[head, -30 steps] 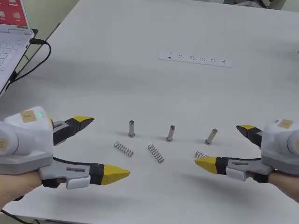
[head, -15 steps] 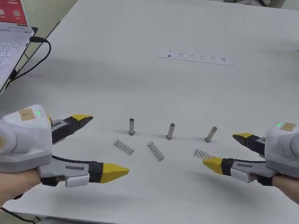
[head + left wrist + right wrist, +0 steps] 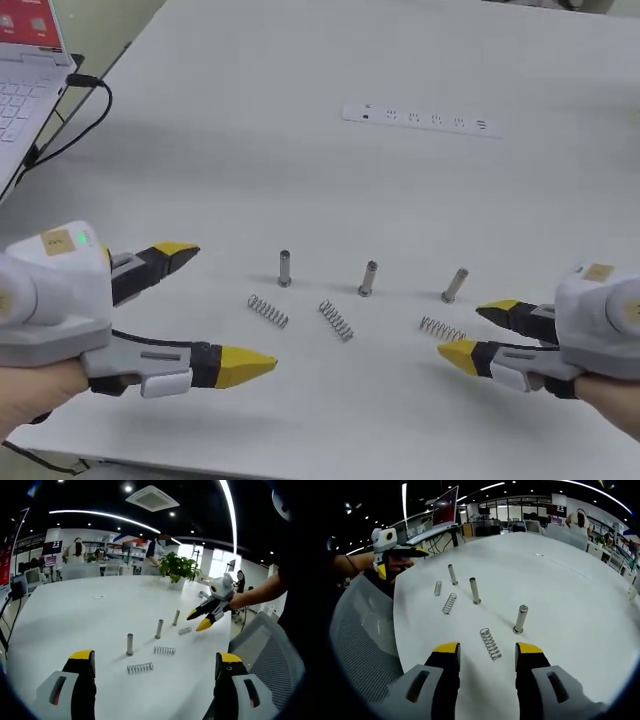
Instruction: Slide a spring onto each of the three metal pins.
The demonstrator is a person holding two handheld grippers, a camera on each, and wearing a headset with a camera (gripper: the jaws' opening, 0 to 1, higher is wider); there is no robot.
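Right gripper (image 3: 478, 332) fingers, narrower than a second ago yet empty, bracket the short coiled metal spring (image 3: 490, 643) just ahead: pickup likely imminent; left gripper (image 3: 215, 305) fingers gape, empty.

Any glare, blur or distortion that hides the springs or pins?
Head view: soft even light, sharp; the pins and springs throw only faint shadows on the white table. Left gripper view: strong fisheye bending, bright ceiling lights. Right gripper view: same bending, nearest spring sharp.
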